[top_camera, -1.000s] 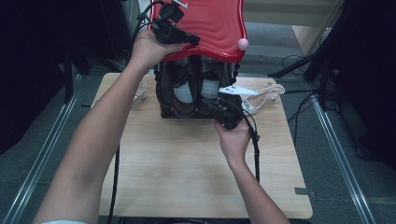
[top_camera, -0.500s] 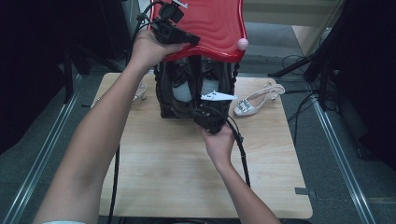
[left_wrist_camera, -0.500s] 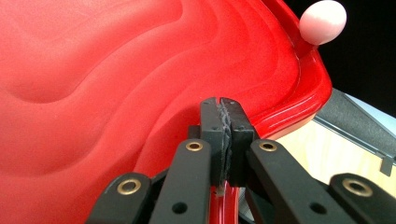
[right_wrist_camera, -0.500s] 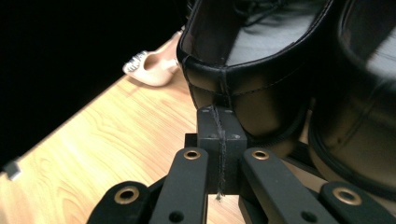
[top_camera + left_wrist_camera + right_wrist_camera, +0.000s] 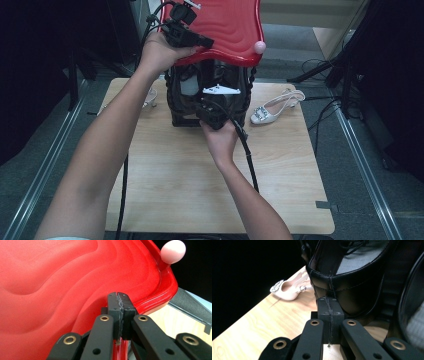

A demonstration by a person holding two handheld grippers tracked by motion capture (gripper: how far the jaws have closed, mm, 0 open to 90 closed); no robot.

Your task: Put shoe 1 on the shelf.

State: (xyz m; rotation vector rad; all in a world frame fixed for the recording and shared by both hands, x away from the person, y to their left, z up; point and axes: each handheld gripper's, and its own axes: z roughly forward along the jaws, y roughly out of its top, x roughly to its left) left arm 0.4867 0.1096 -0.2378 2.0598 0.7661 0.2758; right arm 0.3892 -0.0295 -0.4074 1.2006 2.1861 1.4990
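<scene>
- While the left gripper (image 5: 120, 296) has its jaws pressed fully together on the rim of the red lid (image 5: 225, 25), that lid stands raised over the dark bin (image 5: 179, 107) at the far middle of the surface (image 5: 175, 175), so the opening step looks done.
- The lid's pink knob (image 5: 260, 47) sits at its near right corner, clear of the hand.
- The right gripper (image 5: 330, 302) is also closed tight. The back seam of the black shoe (image 5: 352, 272) meets its tips, so it appears to pinch the shoe by the heel collar, though the contact itself is hard to see.
- That black shoe is at the bin's front opening, heel toward the person, its sole just above the wood. I judge it partway in, not yet set down or released.
- Something pale lies inside the bin behind it; I cannot tell what it is.
- A white slingback shoe (image 5: 272, 107) lies on the surface just right of the bin, untouched.
- Another pale shoe (image 5: 150, 97) lies to the bin's left, partly behind the left forearm.
- Left to do, as I read it: seat and release the black shoe, deal with the two pale shoes if they belong inside, then lower the lid.
</scene>
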